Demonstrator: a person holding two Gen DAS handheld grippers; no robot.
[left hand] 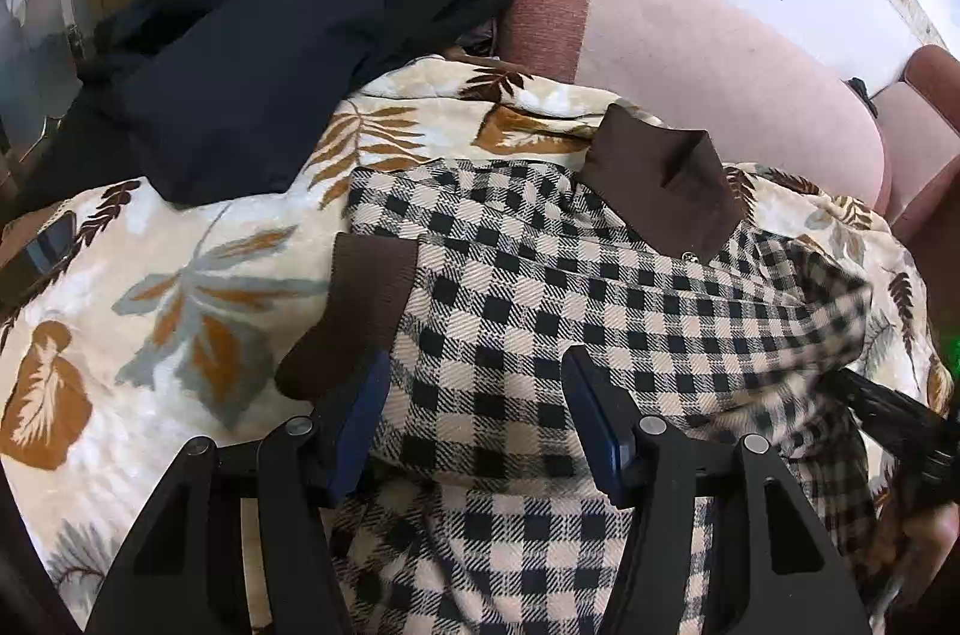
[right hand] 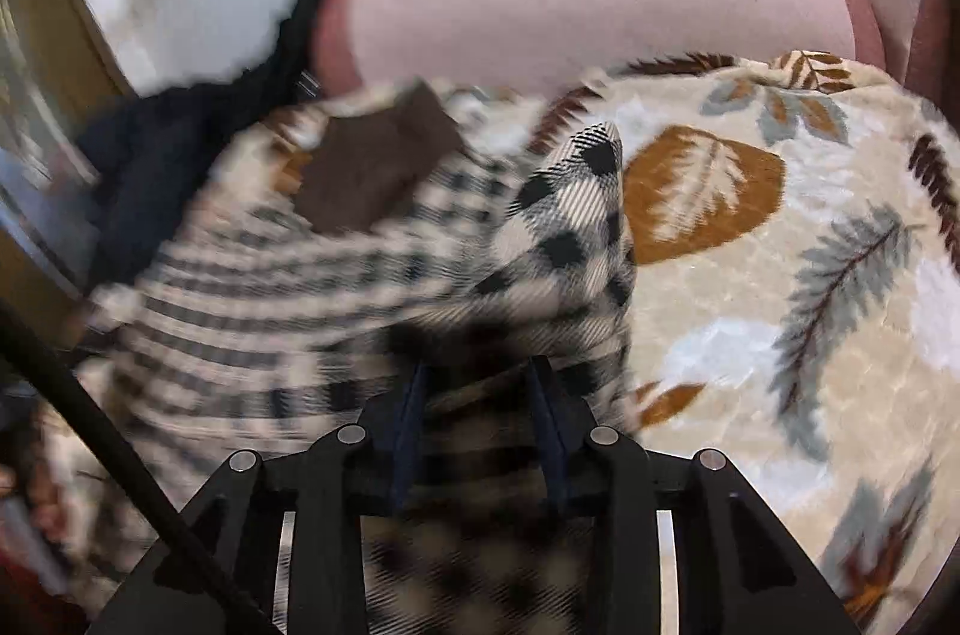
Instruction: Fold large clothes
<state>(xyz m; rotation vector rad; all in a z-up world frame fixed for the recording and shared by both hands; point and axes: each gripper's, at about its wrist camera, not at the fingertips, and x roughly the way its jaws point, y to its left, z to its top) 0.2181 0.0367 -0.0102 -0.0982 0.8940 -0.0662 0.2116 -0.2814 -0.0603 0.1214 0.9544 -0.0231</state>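
Holding checked jacket (right hand: 336, 287) in right hand-held gripper (right hand: 477, 395), narrow on bunched cloth, over leaf-print blanket (right hand: 780, 275); left hand-held gripper (left hand: 474, 395) wide, gripping nothing. We risk fold sliding askew: one-sided pull, soft bedding.

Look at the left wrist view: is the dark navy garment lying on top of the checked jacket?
No: the dark navy garment lies apart on the leaf-print blanket.

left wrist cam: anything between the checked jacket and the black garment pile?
Only the leaf-print blanket: a bare strip of it separates the checked jacket from the black garment pile. Left wrist view shows it clearly; the right wrist view is too blurred.
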